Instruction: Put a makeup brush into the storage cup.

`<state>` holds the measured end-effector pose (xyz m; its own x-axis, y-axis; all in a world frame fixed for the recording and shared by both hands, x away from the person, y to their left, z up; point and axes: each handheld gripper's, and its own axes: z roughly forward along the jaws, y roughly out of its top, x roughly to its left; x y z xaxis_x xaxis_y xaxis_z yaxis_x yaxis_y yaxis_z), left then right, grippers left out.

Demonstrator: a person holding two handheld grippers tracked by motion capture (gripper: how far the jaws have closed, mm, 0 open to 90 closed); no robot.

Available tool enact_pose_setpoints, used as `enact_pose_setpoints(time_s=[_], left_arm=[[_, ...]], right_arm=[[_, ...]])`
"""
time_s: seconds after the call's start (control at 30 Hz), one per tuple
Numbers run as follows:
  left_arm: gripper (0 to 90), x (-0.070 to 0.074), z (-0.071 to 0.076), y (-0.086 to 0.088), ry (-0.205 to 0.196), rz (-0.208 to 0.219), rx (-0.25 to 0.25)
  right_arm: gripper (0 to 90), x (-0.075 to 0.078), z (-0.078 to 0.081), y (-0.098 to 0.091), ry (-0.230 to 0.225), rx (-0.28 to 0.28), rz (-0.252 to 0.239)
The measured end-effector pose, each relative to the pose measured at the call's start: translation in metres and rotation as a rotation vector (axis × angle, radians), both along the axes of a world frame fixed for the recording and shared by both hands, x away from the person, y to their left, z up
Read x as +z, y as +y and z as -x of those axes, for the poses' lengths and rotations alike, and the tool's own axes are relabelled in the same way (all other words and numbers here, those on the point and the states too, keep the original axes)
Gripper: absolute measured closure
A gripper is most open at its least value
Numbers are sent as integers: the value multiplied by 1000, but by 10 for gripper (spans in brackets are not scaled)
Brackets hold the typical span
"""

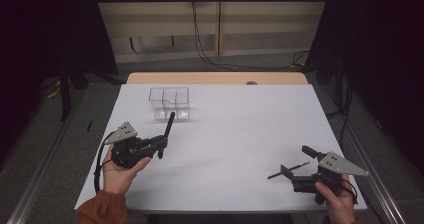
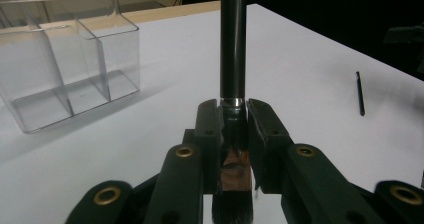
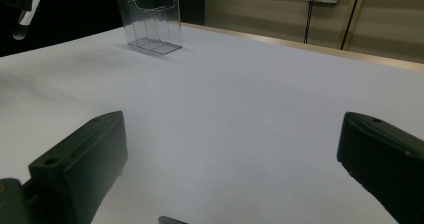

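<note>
My left gripper [image 1: 162, 146] is shut on a black make-up brush [image 1: 170, 124] at its metal collar. In the left gripper view the brush's handle [image 2: 233, 44] rises straight up from between the jaws, with the bristles below them. The handle's end lies close to a clear plastic organizer [image 1: 170, 104] with several compartments, standing empty at the table's back left [image 2: 65, 59]. My right gripper [image 1: 296, 160] stands open low over the table's front right, with nothing between its wide-apart jaws [image 3: 232, 126]. A thin black pencil [image 1: 274, 175] lies on the table beside it [image 2: 360, 94].
The white table [image 1: 225, 134] has a wooden strip along its far edge. Cables hang down the wall behind. The organizer [image 3: 150, 24] stands far off to the upper left in the right gripper view. Dark curtains flank both sides.
</note>
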<state>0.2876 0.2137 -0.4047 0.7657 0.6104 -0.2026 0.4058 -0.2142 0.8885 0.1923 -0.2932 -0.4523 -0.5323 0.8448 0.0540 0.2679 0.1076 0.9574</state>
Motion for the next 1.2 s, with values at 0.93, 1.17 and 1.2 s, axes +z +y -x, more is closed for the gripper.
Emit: enact_pose_setpoints(time_s=[0.93, 1.17, 1.2], left_arm=[[765, 9, 6, -39, -25, -2, -155], [765, 11, 8, -49, -24, -14, -193], [765, 11, 9, -50, -21, -12, -200]], right_arm=[[0, 11, -6, 22, -23, 92, -13], [0, 15, -14, 36, -23, 151, -4], [0, 16, -15, 38, -21, 161, -5]])
